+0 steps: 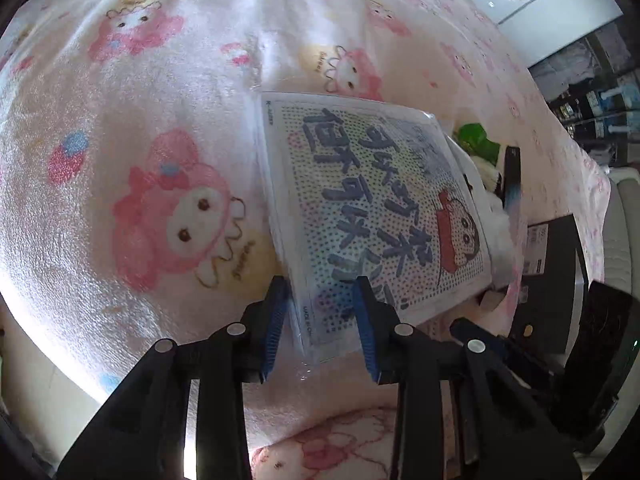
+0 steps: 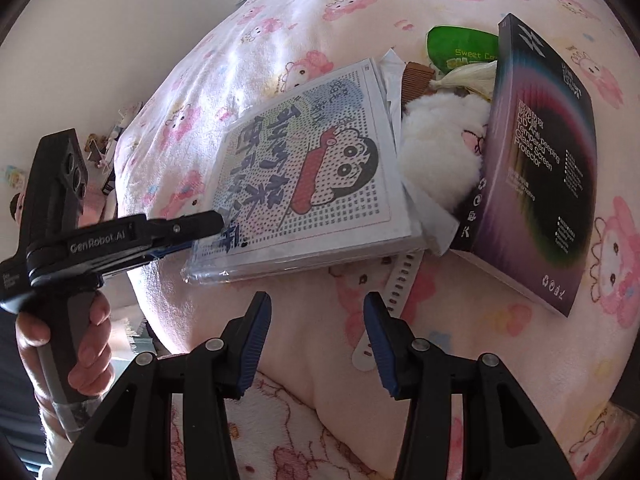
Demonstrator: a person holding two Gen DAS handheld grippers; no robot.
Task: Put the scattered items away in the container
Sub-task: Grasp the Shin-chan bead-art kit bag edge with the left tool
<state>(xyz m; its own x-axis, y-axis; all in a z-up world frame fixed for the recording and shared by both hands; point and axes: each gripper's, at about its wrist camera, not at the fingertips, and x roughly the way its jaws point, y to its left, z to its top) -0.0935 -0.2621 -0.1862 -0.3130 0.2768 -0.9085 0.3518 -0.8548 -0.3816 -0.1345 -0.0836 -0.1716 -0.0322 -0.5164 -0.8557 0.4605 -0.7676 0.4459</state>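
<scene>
Left wrist: left gripper (image 1: pixel 322 292) straddling bead-art packet (image 1: pixel 372 200) corner

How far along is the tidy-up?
Done: nothing visibly stowed; no container identifiable. In hand: left hand-held gripper straddles the corner of the cartoon bead-art pack, grip unclear. Right hand-held gripper is open and empty. Left: screen protector box, white fluffy item, green packet, white strap.

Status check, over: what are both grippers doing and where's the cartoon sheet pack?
Left gripper open, astride corner of cartoon sheet pack. Right gripper open, empty, above blanket. Screen protector box and white fluffy item crowd the pack's far side.
</scene>
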